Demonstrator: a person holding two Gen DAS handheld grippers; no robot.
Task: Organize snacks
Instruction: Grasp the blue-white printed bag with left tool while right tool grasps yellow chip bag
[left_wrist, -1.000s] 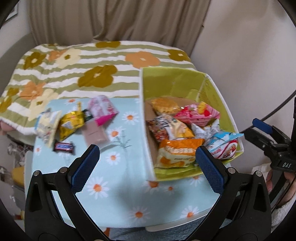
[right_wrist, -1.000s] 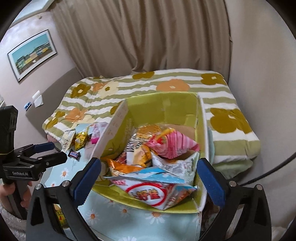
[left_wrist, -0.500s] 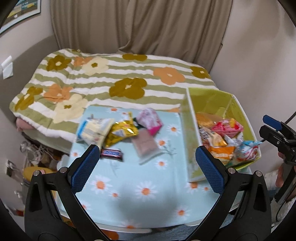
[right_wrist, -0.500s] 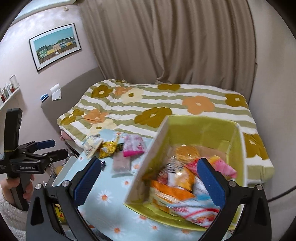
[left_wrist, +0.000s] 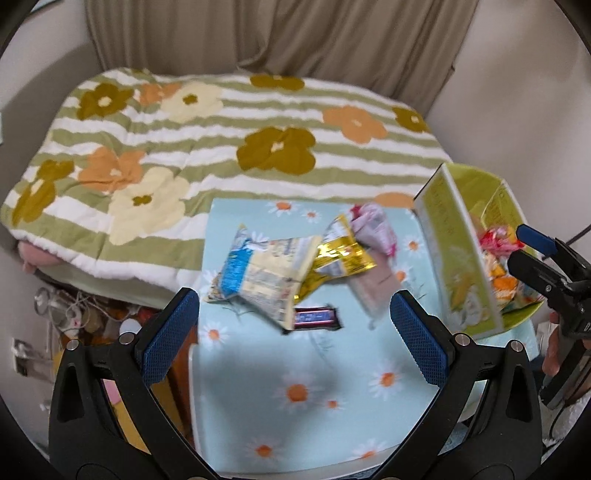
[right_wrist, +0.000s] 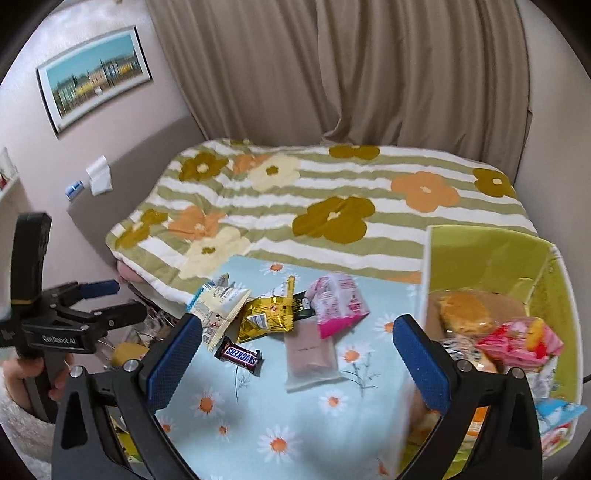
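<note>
You work on a small table covered with a light blue daisy cloth (right_wrist: 295, 417), pushed against a bed with a striped flower blanket (right_wrist: 332, 192), and this keeps both the box and the loose snacks within reach of your two tools. The green box (right_wrist: 495, 254) stands at the right side of the cloth with its open top toward you, and I think it is placed there as the collecting place, because several packets already lie inside it, among them a pink packet (right_wrist: 517, 341) and an orange-brown one (right_wrist: 465, 308). The snacks not yet sorted lie together near the far left part of the cloth, well apart from the box. From large to small they are: a pale yellow bag with a blue end (left_wrist: 258, 273), partly over the edge of a gold packet (left_wrist: 340, 258); a pink and white bag (right_wrist: 338, 302); a flat brownish packet in clear wrap (right_wrist: 310, 354); and a Snickers bar (right_wrist: 240, 356), dark with a blue label, just beside the yellow bag. Your left gripper (left_wrist: 295, 332) hangs above these snacks with the jaws wide and nothing between them, the bar almost midway. Your right gripper (right_wrist: 295, 354) is also wide and empty, held between the heap and the box. The next step, in my judgement, is to take one loose packet; the bar is small and flat, so it may slip.
</note>
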